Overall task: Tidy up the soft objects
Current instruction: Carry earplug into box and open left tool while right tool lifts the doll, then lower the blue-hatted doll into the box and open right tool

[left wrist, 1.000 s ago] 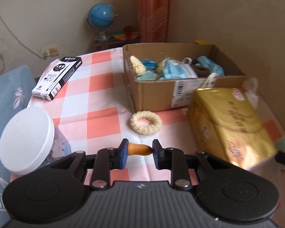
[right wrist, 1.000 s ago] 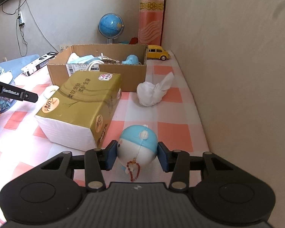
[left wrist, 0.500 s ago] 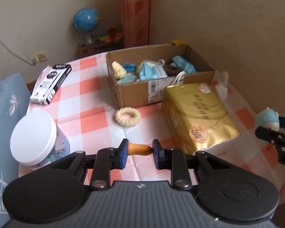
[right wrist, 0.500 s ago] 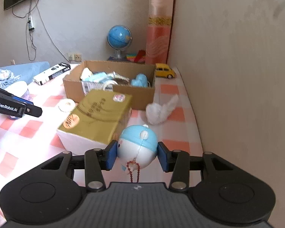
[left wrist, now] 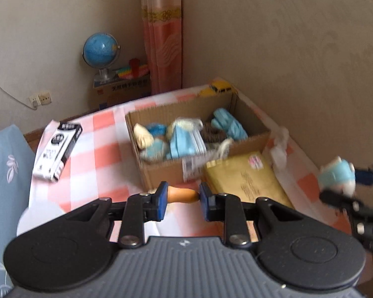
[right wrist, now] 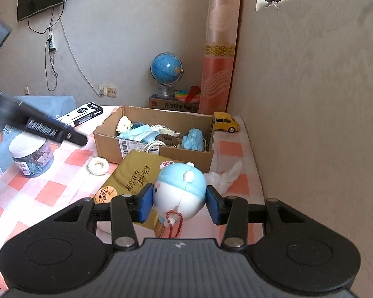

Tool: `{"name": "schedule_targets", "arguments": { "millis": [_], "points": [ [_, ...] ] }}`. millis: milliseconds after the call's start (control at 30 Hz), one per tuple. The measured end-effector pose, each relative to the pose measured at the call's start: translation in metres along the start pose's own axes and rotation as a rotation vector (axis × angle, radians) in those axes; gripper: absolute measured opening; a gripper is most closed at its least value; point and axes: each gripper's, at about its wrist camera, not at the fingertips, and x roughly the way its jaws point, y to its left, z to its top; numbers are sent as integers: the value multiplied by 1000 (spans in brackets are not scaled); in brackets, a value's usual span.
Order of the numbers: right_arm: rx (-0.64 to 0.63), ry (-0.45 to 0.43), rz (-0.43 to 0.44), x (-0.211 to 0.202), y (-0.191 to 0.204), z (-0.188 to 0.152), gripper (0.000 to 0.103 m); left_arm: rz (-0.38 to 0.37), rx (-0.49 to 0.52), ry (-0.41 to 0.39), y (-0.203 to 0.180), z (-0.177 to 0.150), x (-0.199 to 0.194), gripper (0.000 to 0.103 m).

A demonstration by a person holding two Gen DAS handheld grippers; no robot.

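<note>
Both grippers have come up off the bench (right wrist: 62,188) in the last second, and the left view now looks down into the cardboard box (left wrist: 161,171) from higher and closer than before. That box sits on the checked cloth and already has face masks, a scrunchie and other soft bits inside, so I'd guess both loads are headed there. The gold tissue pack (right wrist: 134,173) lies right against the box's near wall, and the cream scrunchie (right wrist: 98,166) is still on the cloth beside it, not yet picked up. The right gripper (right wrist: 179,200) has its jaws closed on the blue-and-white plush ball (right wrist: 179,188), bead charm dangling, held above the tissue pack. The left gripper (left wrist: 182,196) has its jaws clamped on a small orange squishy piece (left wrist: 182,195), in the air just short of the box. The left view is blurry, so it's moving fast.
</note>
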Motion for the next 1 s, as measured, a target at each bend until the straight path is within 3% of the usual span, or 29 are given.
{"name": "schedule_targets", "arguments": {
  "millis": [400, 467, 533, 667, 733, 1000],
  "points": [
    [17, 7, -8, 10, -6, 3, 50, 32, -49, -23, 18, 75, 53, 27],
    [16, 5, -12, 11, -6, 5, 50, 37, -63, -17, 21, 80, 61, 38],
    [15, 3, -15, 12, -7, 6, 50, 64, -87, -14, 25, 83, 67, 63],
    [15, 3, -15, 14, -7, 7, 50, 96, -89, -31, 27, 79, 61, 77],
    [15, 4, -14, 16, -7, 8, 50, 113, -90, -39, 27, 76, 53, 93],
    [11, -2, 3, 16, -3, 13, 50, 142, -50, -65, 15, 47, 6, 96]
  ]
}}
